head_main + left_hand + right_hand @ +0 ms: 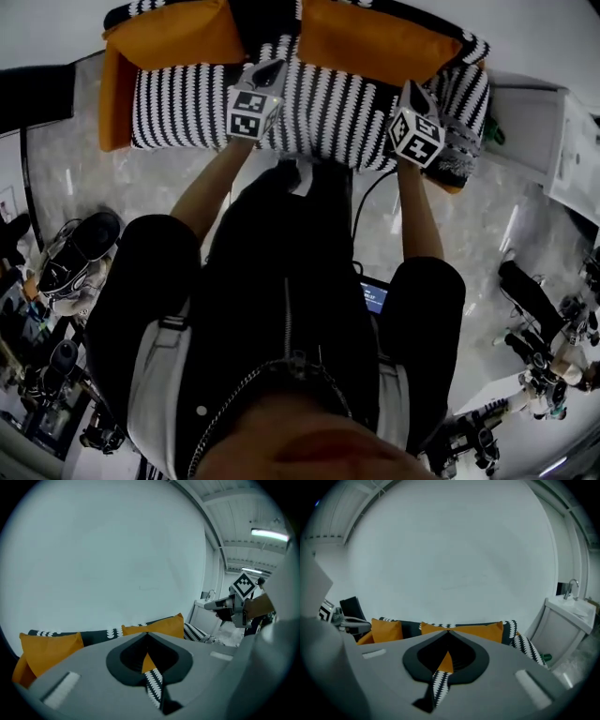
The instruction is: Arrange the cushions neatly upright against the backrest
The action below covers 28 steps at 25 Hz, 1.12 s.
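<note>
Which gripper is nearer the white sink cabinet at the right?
Right. The right gripper grips the black-and-white striped cushion near its end beside the white sink cabinet; the left gripper grips it farther left.

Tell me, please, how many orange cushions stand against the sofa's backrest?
2: the left orange cushion and the right orange cushion, both behind the striped cushion; more may be hidden.

Count's in: two orange cushions [178,36] [375,39] at the back, one striped black-and-white cushion [319,112] in front, plus two tools, left gripper [270,73] and right gripper [414,94].
</note>
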Each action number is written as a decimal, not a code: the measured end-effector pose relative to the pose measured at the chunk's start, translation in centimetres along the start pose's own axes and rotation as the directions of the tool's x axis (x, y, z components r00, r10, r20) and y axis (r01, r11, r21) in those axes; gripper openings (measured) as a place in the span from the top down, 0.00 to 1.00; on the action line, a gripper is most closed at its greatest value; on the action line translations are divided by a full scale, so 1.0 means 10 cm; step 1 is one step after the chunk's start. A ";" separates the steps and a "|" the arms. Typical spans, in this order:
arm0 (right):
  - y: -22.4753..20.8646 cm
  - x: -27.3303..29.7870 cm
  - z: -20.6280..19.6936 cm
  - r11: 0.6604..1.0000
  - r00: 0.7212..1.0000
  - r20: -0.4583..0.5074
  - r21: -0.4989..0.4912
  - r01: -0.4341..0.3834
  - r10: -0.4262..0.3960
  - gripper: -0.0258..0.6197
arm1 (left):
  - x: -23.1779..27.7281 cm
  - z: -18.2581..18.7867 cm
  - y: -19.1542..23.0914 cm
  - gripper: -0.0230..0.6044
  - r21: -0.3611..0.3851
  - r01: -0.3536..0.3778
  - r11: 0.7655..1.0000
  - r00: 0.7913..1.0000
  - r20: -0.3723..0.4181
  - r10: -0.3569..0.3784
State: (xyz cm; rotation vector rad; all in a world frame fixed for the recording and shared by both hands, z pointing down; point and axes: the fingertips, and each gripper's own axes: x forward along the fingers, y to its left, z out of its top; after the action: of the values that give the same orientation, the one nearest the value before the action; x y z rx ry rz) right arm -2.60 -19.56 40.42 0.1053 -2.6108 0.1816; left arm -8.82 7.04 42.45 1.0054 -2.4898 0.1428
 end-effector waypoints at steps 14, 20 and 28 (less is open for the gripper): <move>1.92 -1.57 -0.20 0.978 0.974 0.089 -0.045 -0.204 0.207 0.96 | -1.80 0.02 -0.66 0.95 -0.008 0.022 1.000 0.992 0.122 -0.021; 2.23 -2.39 -0.59 0.966 0.960 0.111 -0.037 -0.256 0.258 0.96 | -2.54 -0.29 -0.98 0.95 0.004 -0.026 1.000 0.994 0.105 0.026; 2.46 -3.10 -0.95 0.953 0.943 0.140 -0.060 -0.298 0.303 0.96 | -3.22 -0.63 -1.36 0.95 -0.002 -0.018 1.000 0.996 0.088 0.018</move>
State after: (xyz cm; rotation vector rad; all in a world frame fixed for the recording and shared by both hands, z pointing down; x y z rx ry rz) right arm 26.16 7.38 30.29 -0.3078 -2.7651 0.2389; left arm 23.19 19.19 32.85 1.0096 -2.5787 0.1042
